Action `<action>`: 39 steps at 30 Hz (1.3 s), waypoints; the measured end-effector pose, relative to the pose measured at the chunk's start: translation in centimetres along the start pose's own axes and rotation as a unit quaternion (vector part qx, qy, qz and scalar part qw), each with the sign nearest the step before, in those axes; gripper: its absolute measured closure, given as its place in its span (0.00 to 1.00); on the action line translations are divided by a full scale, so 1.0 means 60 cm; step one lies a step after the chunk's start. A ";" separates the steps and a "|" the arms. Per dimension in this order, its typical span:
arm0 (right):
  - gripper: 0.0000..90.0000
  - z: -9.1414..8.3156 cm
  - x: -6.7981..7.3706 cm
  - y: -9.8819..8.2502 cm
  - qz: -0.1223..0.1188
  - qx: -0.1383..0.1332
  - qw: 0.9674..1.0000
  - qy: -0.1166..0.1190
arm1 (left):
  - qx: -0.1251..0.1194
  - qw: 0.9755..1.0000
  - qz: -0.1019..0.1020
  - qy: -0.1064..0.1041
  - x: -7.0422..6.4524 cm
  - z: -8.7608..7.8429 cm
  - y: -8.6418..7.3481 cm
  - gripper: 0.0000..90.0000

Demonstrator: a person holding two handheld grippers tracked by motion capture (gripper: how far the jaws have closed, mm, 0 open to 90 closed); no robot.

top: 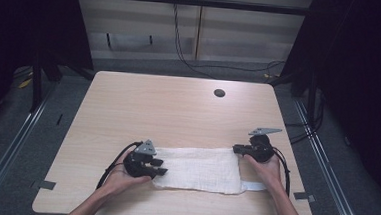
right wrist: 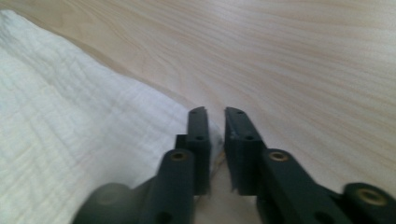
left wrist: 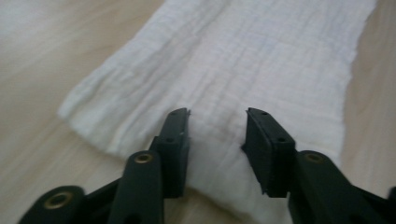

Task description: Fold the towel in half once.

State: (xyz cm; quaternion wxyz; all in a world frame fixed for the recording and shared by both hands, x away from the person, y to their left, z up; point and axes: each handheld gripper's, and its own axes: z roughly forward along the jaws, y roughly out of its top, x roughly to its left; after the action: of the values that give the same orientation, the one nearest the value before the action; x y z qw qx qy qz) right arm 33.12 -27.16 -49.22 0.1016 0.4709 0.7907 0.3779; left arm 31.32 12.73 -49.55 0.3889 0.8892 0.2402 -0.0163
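High view: white cloth (top: 197,168) lies flat on the wooden table (top: 178,107), near the person's edge, long axis running left-right across the table. Left end sits under the left gripper (top: 159,166), right end reaches the right gripper (top: 236,149). A narrow white strip (top: 254,186) sticks out from the cloth's near right corner, pointing right, passing under the right hand (top: 267,170). Left hand (top: 124,178) holds its gripper at the cloth's left edge, jaws pointing right along the cloth. Right gripper points left, tips at the cloth's far right corner. Small dark round hole (top: 219,93) in the table's far part. Cables (top: 191,62) on the floor beyond.

Left gripper view: left gripper (left wrist: 217,128) jaws spread apart, hovering low over the cloth (left wrist: 243,70); cloth runs away from the camera lengthwise, its short edge just below the jaws. Contact with the fabric cannot be told.

Right gripper view: right gripper (right wrist: 215,126) jaws nearly together, slim gap between them, the cloth (right wrist: 70,121) corner right at the left jaw. Whether any fabric is pinched cannot be told. Bare table (right wrist: 303,70) to the right.
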 end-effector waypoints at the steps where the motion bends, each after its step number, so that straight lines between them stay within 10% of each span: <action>1: 0.78 -0.006 0.006 0.001 -0.003 -0.009 1.000 -0.007 | 0.000 1.000 0.005 0.000 -0.002 0.001 0.002 0.63; 11: 0.67 -0.012 0.127 0.018 -0.065 -0.013 0.995 0.071 | -0.047 0.999 -0.015 0.017 0.034 -0.044 0.027 0.58; 21: 0.73 0.059 0.240 0.042 -0.118 0.008 0.979 0.168 | -0.069 0.994 -0.058 0.056 0.074 -0.068 0.023 0.49; 29: 0.82 0.110 0.333 0.051 -0.168 0.034 0.957 0.233 | -0.073 0.992 -0.084 0.067 0.092 -0.070 0.012 0.41; 39: 0.75 0.148 0.370 0.039 -0.198 0.060 0.952 0.228 | -0.063 0.994 -0.060 0.071 0.080 -0.062 0.017 0.40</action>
State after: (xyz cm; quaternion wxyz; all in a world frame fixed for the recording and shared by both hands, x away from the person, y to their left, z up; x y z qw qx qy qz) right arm 27.39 -3.85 -49.40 -0.0372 0.2118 0.8914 0.3989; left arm 35.43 16.71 -47.29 0.4248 0.8458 0.3203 0.0390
